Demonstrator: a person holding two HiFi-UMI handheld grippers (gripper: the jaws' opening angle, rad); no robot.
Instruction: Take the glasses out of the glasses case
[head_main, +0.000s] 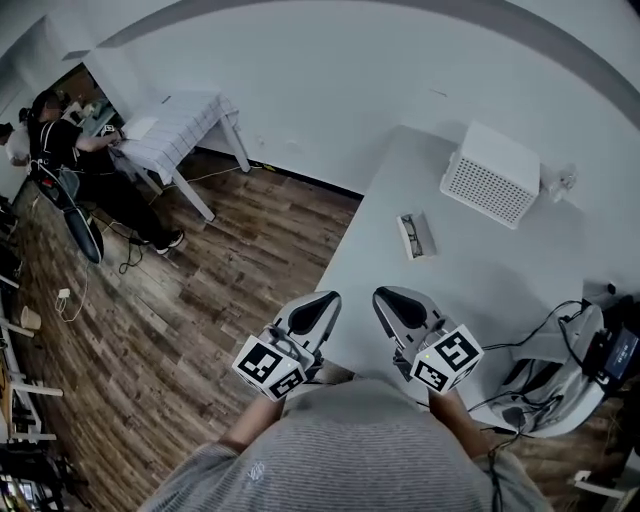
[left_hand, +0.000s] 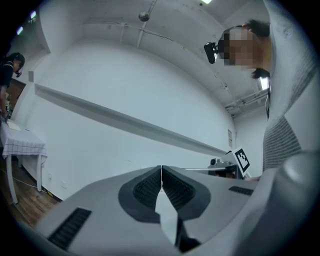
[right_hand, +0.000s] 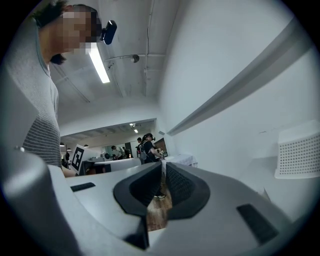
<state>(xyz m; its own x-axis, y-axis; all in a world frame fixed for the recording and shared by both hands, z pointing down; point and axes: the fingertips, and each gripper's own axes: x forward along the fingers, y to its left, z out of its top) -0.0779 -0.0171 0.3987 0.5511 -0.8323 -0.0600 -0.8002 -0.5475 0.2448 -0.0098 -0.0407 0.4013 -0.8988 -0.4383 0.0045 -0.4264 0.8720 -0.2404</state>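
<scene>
Nothing of the task looks done yet. The glasses case (head_main: 415, 236) lies by itself on the white tabletop (head_main: 470, 290), well apart from both grippers and between them and a white perforated box (head_main: 491, 173) at the far end. From the head view the case seems to lie open, with a dark shape inside that may be the glasses. It is too small to say for certain, and no glasses show anywhere else on the tabletop. The left gripper (head_main: 322, 303) and the right gripper (head_main: 390, 300) hang side by side at the near edge, close to the person's body, and neither touches anything. In the left gripper view the ribbed fingers (left_hand: 145, 189) meet at their tips with nothing between them. The right gripper view shows its fingers (right_hand: 181, 185) pressed together in the same way, with nothing held. Reaching for the case, steadying it and lifting the glasses clear all remain to be done. Apart from the perforated box, whose inside is hidden, the case is the only container in view.
</scene>
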